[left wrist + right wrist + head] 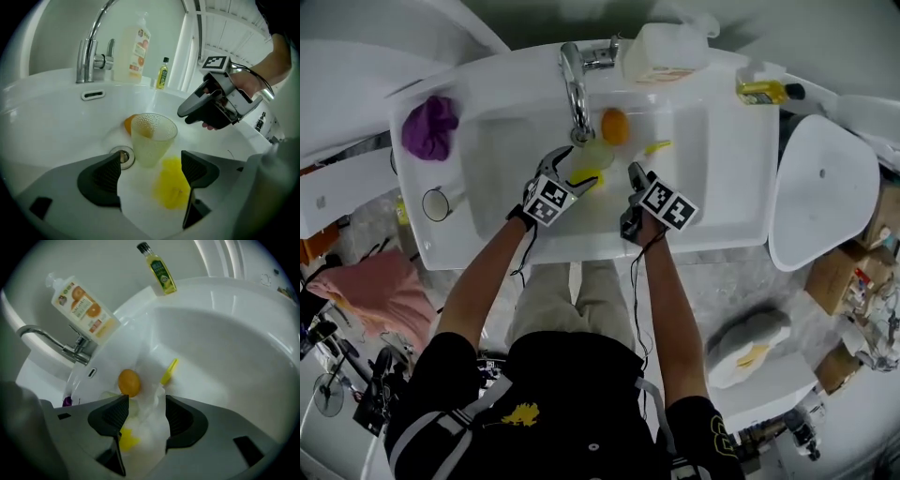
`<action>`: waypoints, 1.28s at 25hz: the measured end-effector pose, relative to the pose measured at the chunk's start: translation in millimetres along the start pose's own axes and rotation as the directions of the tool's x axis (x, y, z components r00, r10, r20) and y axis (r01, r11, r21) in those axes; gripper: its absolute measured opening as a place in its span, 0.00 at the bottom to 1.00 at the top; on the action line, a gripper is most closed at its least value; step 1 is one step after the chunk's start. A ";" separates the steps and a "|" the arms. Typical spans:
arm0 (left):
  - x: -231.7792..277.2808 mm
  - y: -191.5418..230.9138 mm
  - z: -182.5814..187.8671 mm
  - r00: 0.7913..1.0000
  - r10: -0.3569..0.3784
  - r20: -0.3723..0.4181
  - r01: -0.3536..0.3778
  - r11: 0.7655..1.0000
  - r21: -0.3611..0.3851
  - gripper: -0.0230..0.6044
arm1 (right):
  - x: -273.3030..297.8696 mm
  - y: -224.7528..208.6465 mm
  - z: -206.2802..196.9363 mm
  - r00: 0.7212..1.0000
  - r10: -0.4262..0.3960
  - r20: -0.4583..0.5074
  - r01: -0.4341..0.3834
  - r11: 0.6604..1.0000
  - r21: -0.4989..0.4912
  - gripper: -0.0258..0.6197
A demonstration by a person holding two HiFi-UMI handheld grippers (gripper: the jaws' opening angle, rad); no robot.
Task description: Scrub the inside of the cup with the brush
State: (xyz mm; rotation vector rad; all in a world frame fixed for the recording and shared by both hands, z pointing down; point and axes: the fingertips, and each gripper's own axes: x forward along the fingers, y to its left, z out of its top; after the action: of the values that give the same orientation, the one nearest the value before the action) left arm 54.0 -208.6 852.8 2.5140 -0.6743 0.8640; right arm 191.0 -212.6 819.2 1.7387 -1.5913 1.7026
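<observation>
Left gripper open, empty. Clear dimpled plastic cup stands upright just fwd of its tips, centred btwn them, untouched. Right gripper also open, holding nothing. Slim yellow plastic brush lies in white sink basin just ahead, slightly right, long axis pointing away. Right gripper nearer brush.

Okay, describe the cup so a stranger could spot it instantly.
Look in the white sink basin, below the faucet. Beside the drain stands an upright cup: clear, pale yellow-green, dimpled, unlike the solid orange ball behind it.
</observation>
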 end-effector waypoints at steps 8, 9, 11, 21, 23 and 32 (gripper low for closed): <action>33.7 2.6 27.0 0.997 0.014 0.075 -0.016 1.000 0.019 0.68 | 55.1 -26.5 11.8 0.998 -0.056 -0.030 0.059 0.991 0.121 0.41; 36.5 2.6 28.7 0.997 0.017 0.075 -0.019 1.000 0.021 0.68 | 59.8 -28.8 12.2 0.998 -0.061 -0.034 0.064 0.991 0.117 0.40; 39.5 3.3 31.2 0.997 0.029 0.069 -0.031 0.999 0.028 0.68 | 66.3 -31.0 9.5 0.998 -0.051 -0.048 0.057 0.991 0.125 0.28; -29.3 -6.5 74.2 0.994 0.043 0.105 -0.049 0.997 0.060 0.65 | -30.7 22.5 35.2 0.986 0.122 0.115 -0.124 0.992 0.006 0.12; -51.2 -15.1 84.1 0.995 0.048 0.088 -0.056 0.995 0.087 0.65 | -73.6 42.8 48.7 0.973 0.159 0.170 -0.143 0.985 -0.101 0.12; -101.2 -59.8 102.3 0.998 -0.008 -0.060 0.013 0.996 0.086 0.65 | -283.7 194.1 111.4 0.797 0.479 0.369 -0.228 0.804 -0.550 0.12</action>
State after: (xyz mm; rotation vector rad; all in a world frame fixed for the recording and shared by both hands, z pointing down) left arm 64.1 -180.6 699.8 2.5541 -0.6171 0.9795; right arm 178.0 -228.0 458.5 1.7476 -2.4619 0.8461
